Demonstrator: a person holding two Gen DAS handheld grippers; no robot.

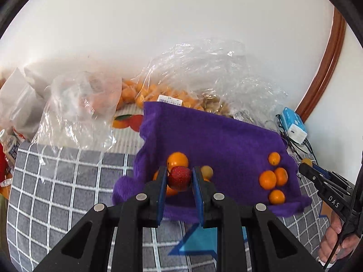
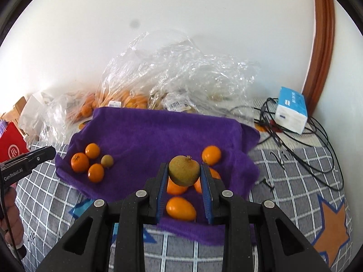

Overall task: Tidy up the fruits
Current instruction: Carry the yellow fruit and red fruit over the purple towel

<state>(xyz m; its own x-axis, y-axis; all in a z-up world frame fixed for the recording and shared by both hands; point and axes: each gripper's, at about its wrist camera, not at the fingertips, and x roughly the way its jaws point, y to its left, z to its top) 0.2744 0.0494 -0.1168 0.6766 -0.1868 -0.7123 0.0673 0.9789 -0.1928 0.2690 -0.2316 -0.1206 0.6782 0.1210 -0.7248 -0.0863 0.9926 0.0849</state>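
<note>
Fruits lie on a purple towel (image 2: 158,131) spread over a grey checked cloth (image 2: 295,181): one cluster of small oranges (image 2: 87,162) near its left edge, another (image 1: 273,180) toward its right edge. Above the towel, the left gripper (image 1: 179,178) is clamped on a red strawberry (image 1: 179,178), and the right gripper (image 2: 184,174) pinches a brownish round fruit (image 2: 184,173). Clear plastic bags (image 2: 181,68) sit at the towel's far edge.

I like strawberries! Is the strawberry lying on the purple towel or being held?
Held: the left gripper pinches the strawberry above the purple towel.
</note>
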